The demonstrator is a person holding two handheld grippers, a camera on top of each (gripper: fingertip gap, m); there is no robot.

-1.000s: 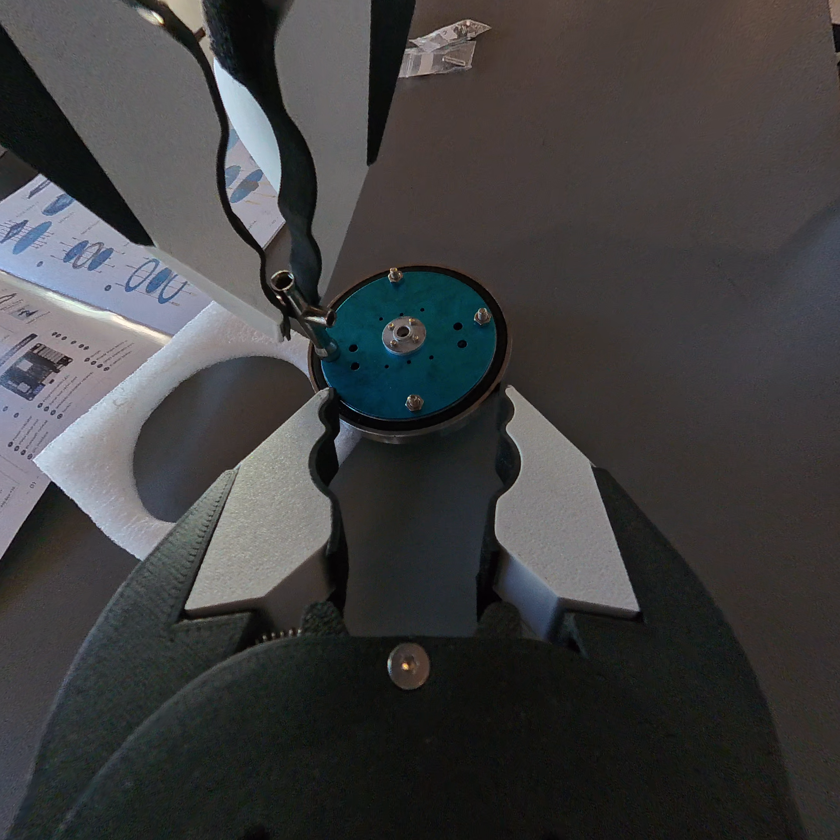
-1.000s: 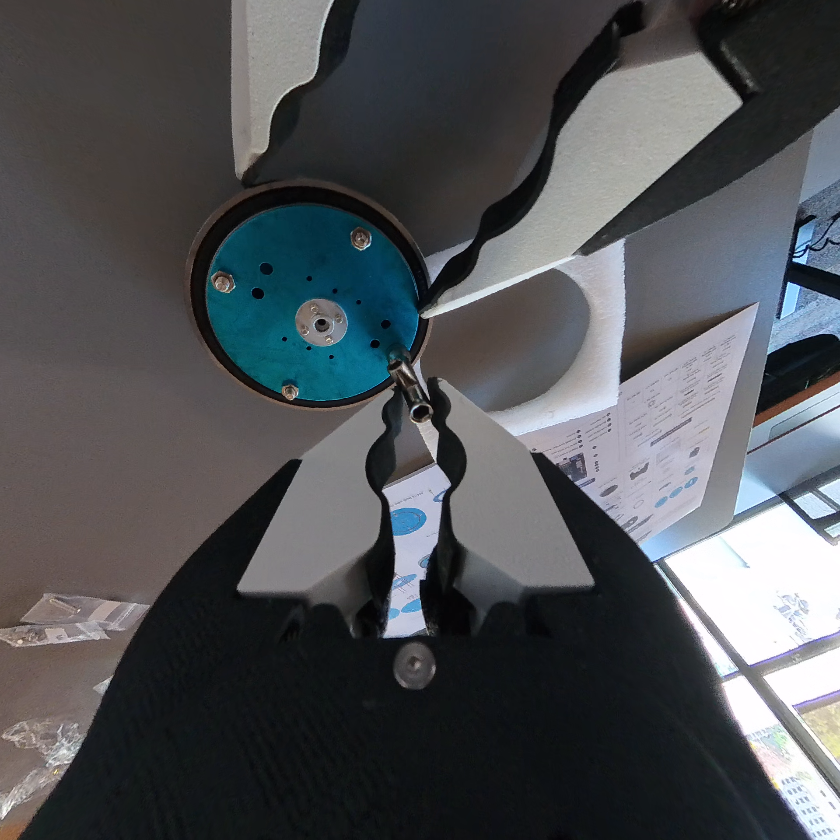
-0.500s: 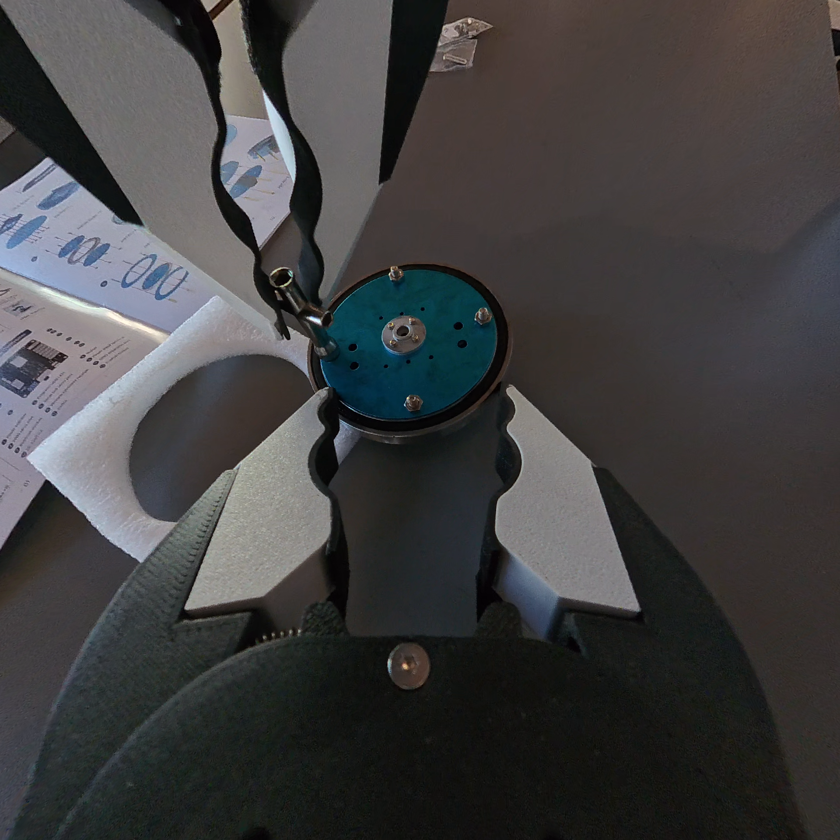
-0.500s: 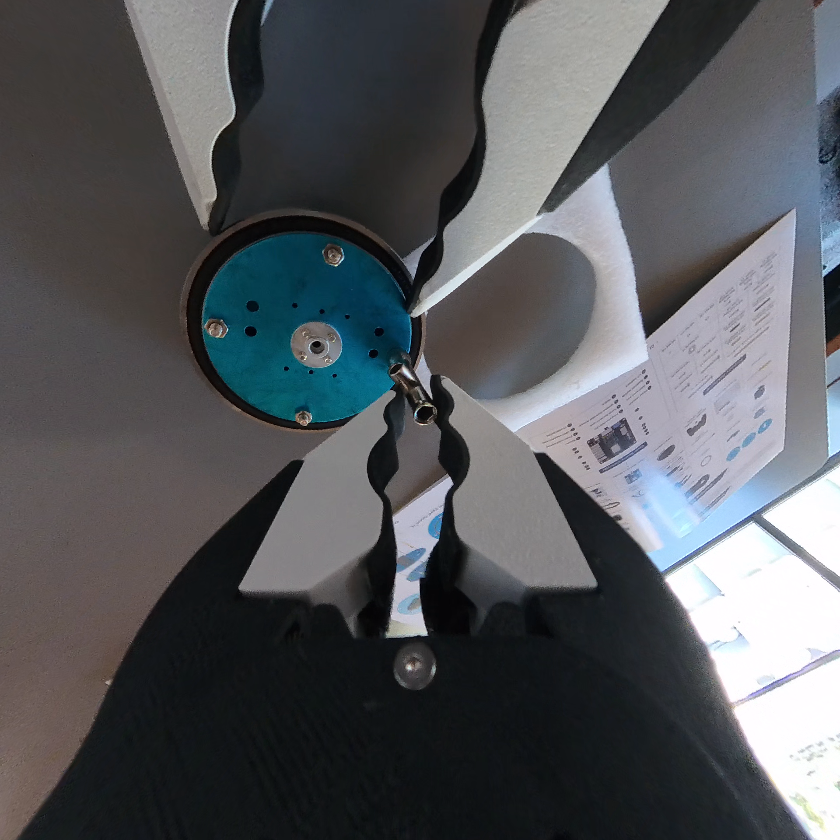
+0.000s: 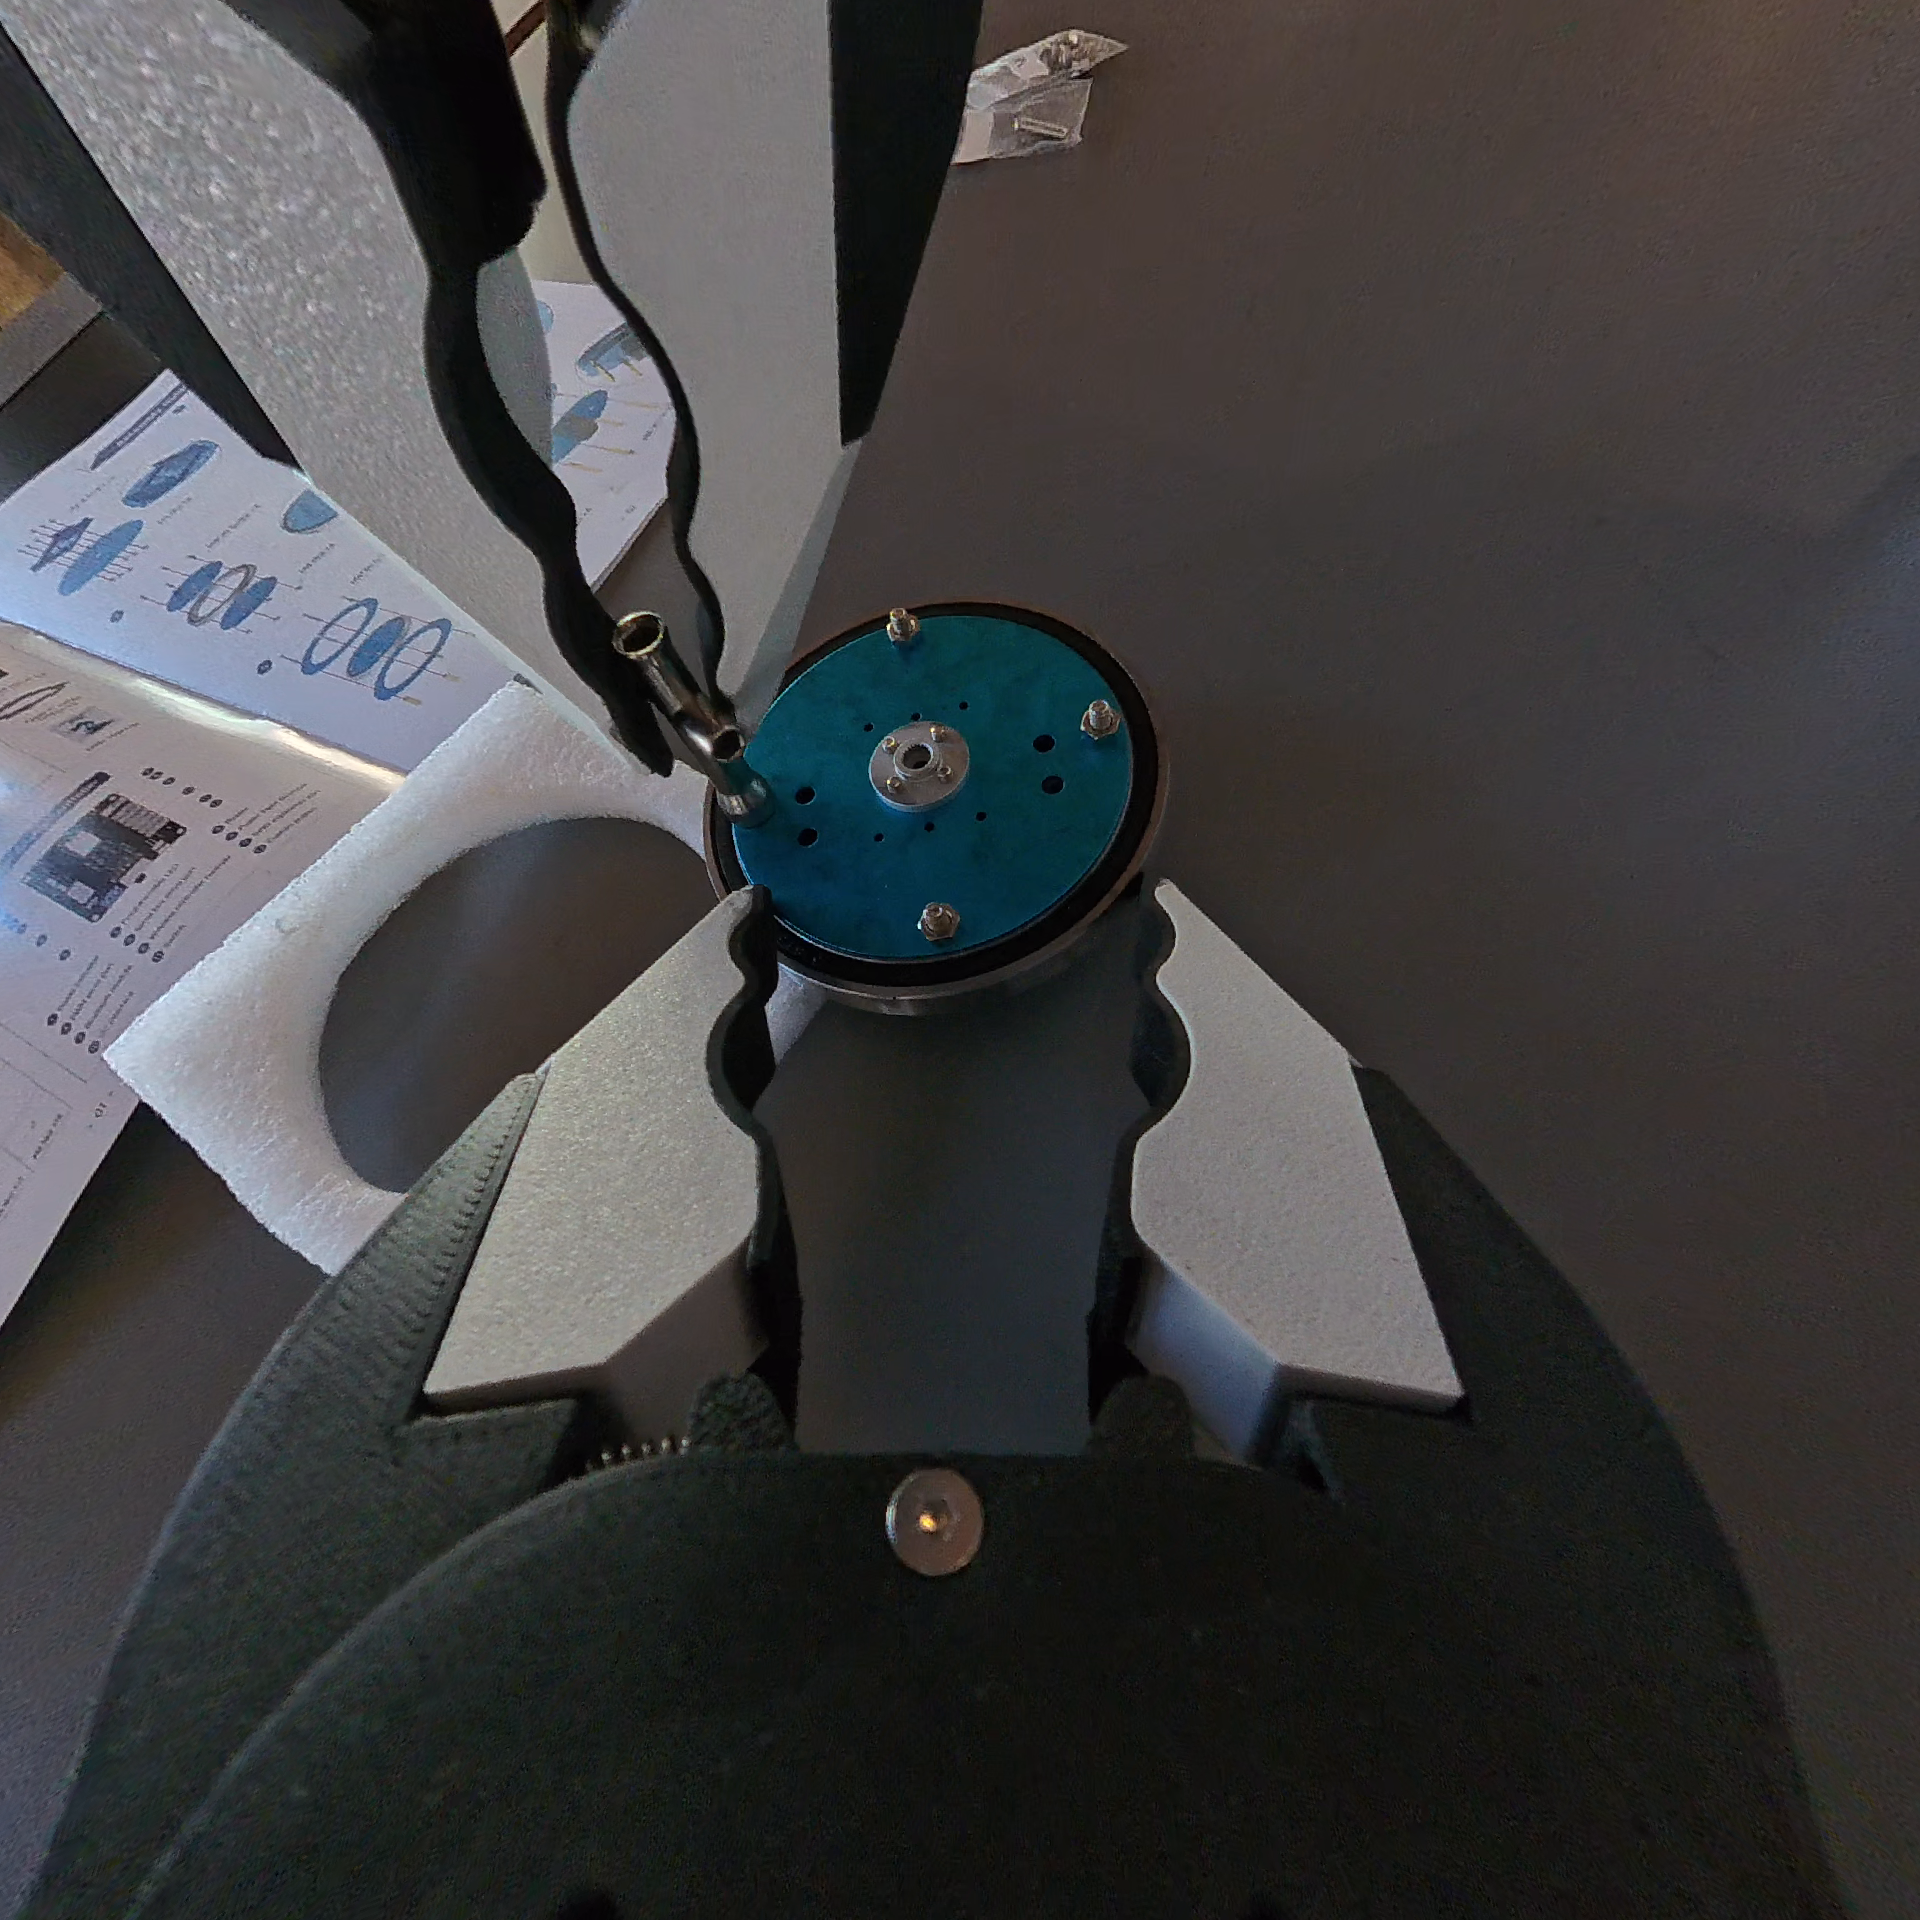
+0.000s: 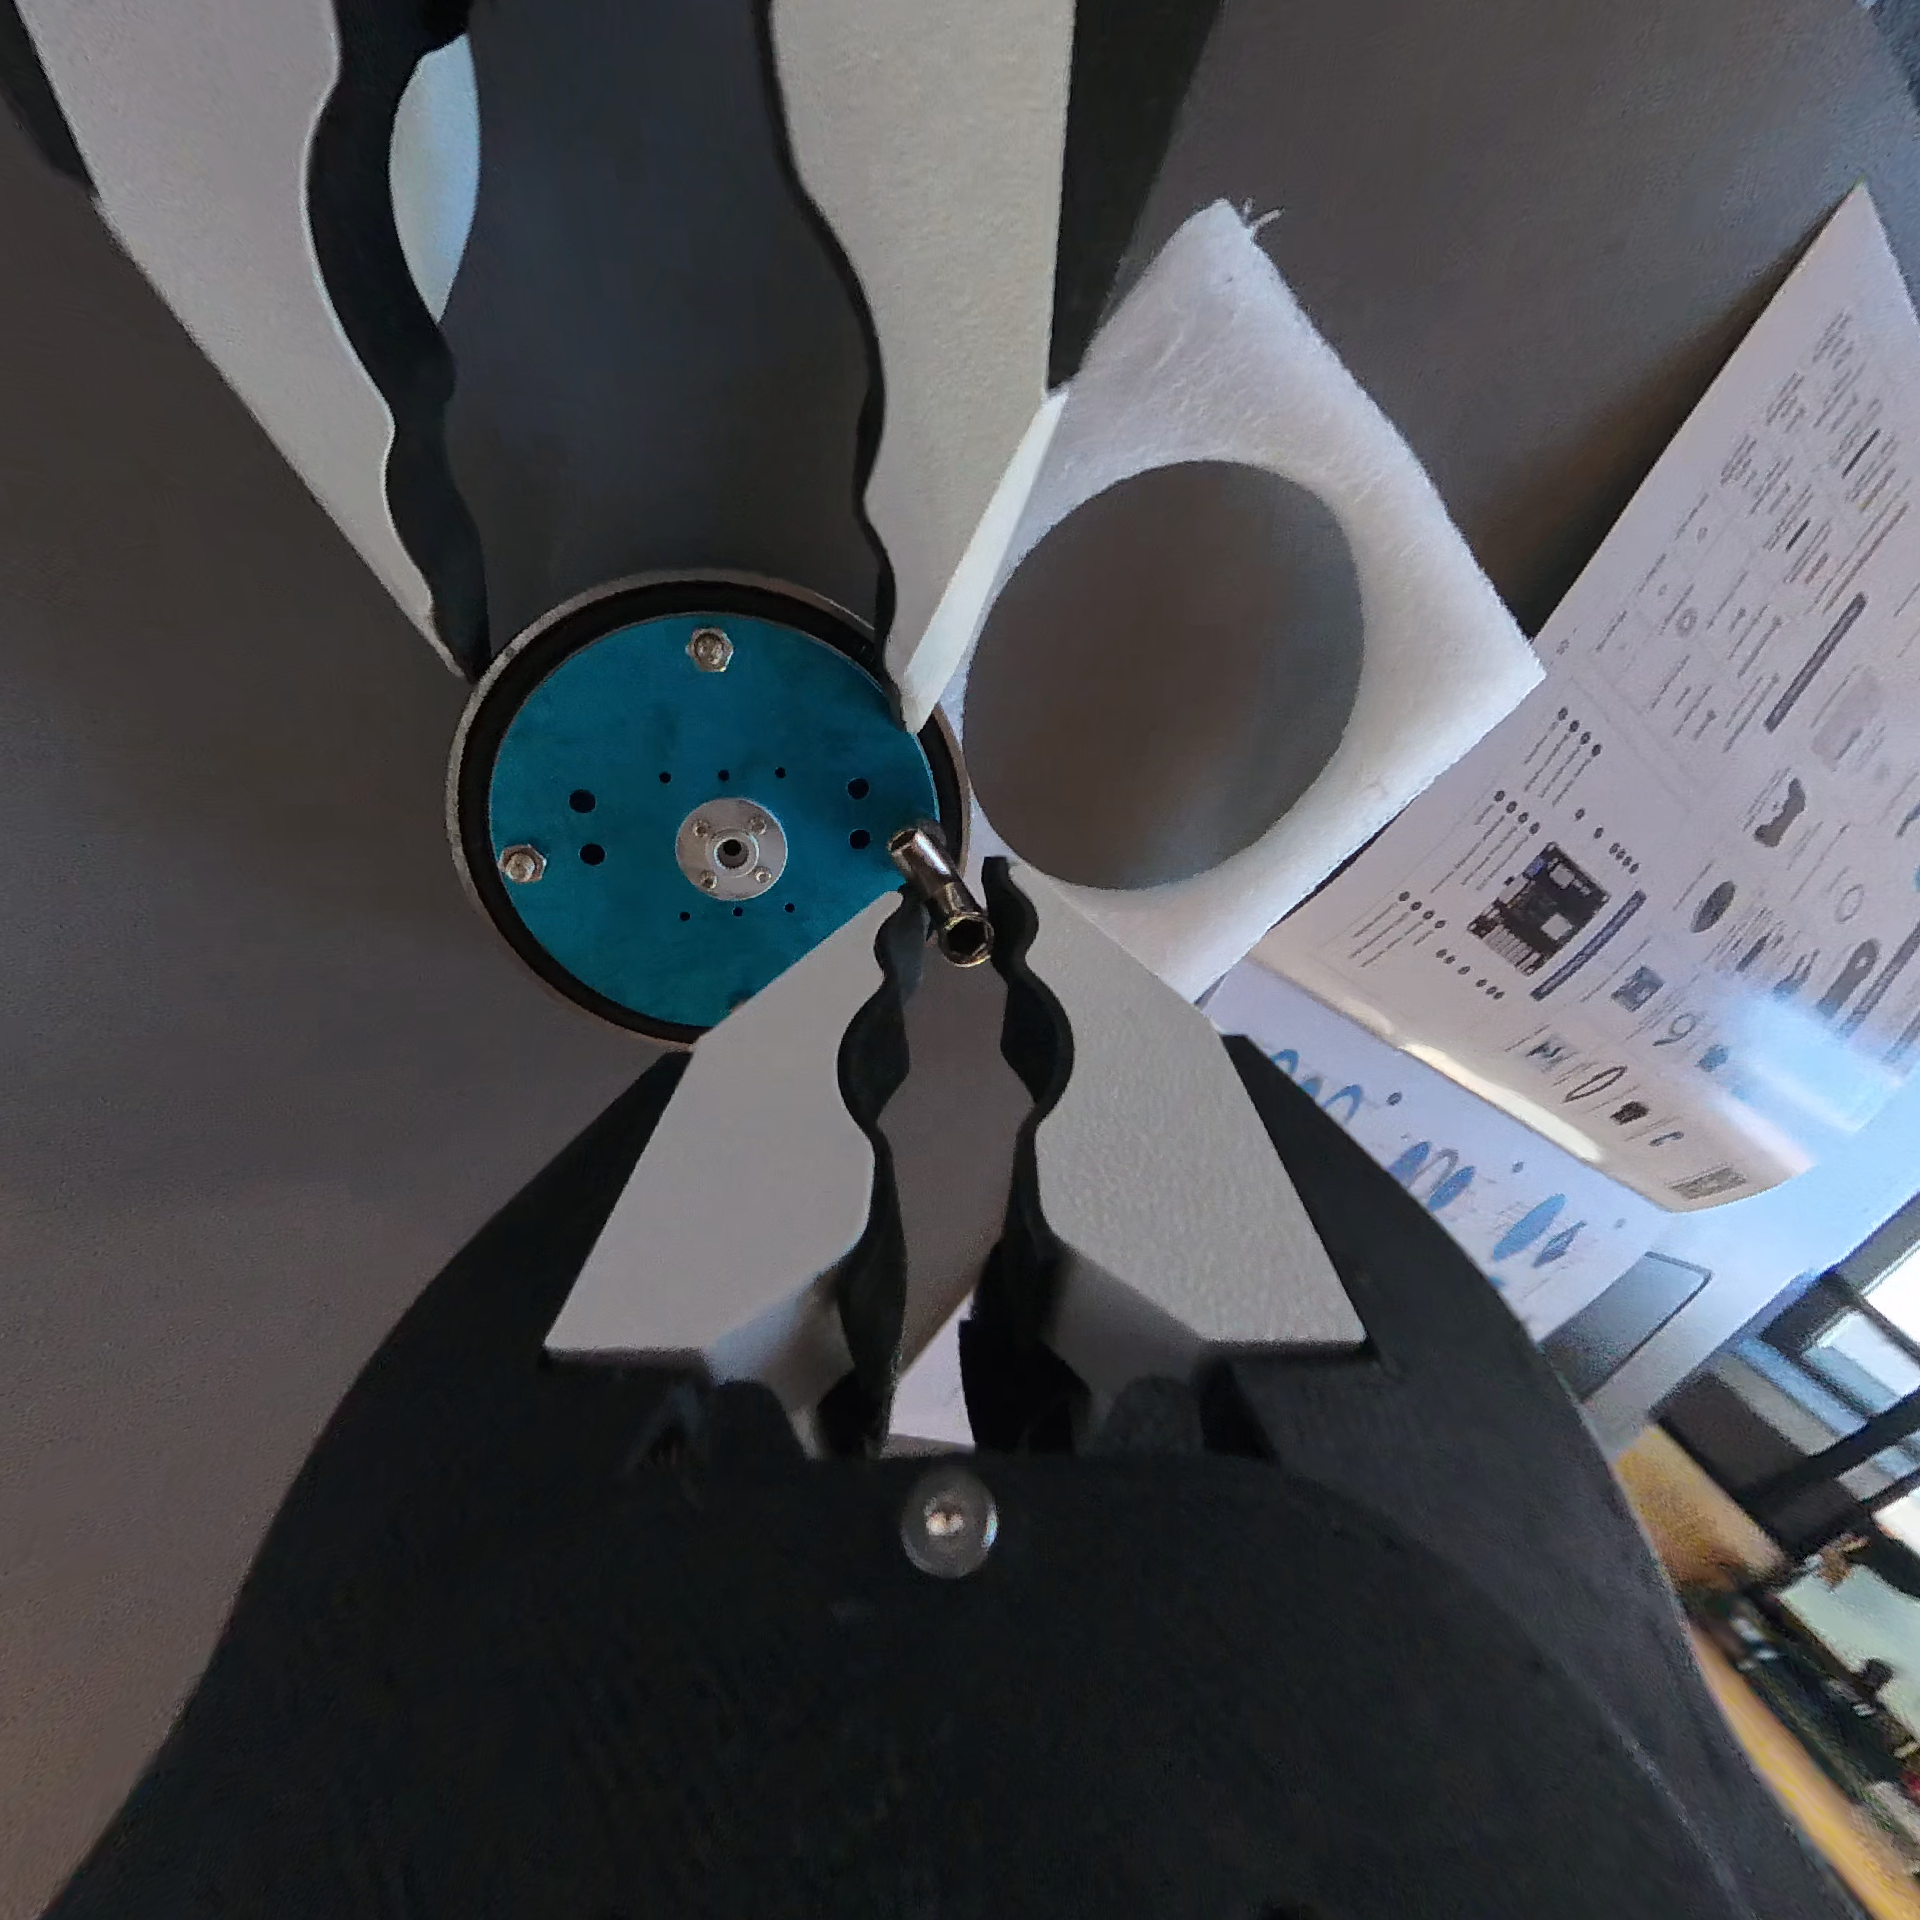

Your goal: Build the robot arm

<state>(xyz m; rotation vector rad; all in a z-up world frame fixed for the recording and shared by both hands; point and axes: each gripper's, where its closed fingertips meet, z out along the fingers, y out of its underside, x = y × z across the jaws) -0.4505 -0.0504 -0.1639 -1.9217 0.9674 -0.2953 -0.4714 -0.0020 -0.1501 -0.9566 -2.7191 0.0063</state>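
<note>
The left gripper (image 5: 951,925) is spread wide, its fingertips bracing the rim of the round motor unit (image 5: 933,808) on the dark table (image 5: 1455,520); the right gripper (image 6: 954,914) is narrowed onto a small metal socket wrench (image 6: 940,902), seated at the blue plate's edge beside the white foam block (image 6: 1299,416); judged best practice: keep the wrench square on the fastener; 3 nuts are visible.

disc (image 6: 665,831) lower edge hidden behind right gripper (image 6: 951,914) finger. nut under socket tool (image 5: 691,717) not visible. sheets (image 5: 156,665) cut by frame edge. bag (image 5: 1029,94) contents too small to tell.
</note>
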